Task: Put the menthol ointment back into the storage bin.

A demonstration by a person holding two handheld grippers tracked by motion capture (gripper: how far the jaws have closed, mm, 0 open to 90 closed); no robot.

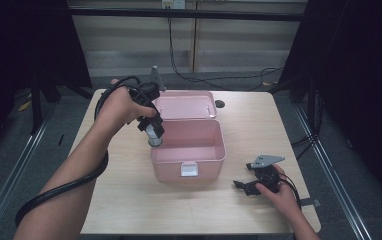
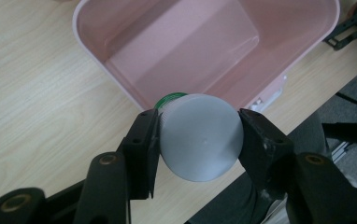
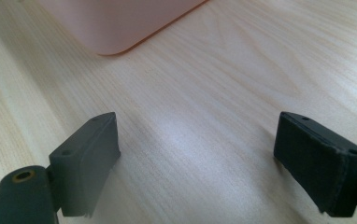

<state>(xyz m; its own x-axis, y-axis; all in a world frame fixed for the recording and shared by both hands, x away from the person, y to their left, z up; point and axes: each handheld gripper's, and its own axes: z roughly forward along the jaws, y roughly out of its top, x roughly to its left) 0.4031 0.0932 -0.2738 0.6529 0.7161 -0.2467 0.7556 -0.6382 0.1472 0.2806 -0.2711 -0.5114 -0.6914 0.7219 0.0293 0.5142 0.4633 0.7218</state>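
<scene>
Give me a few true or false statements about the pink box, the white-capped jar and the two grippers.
1. The left gripper clamps a jar by its white cap. True.
2. The jar rests on the floor of the pink box. False: it is held above the box's edge.
3. The box's lid is shut. False: it lies open behind the box.
4. The right gripper is open over the table. True.
5. The right gripper holds a jar. False: nothing is between its jaws.

smooth pink plastic box [image 1: 189,150], pale wood-grain table [image 1: 259,125], matt grey plastic lid [image 2: 200,137]
</scene>
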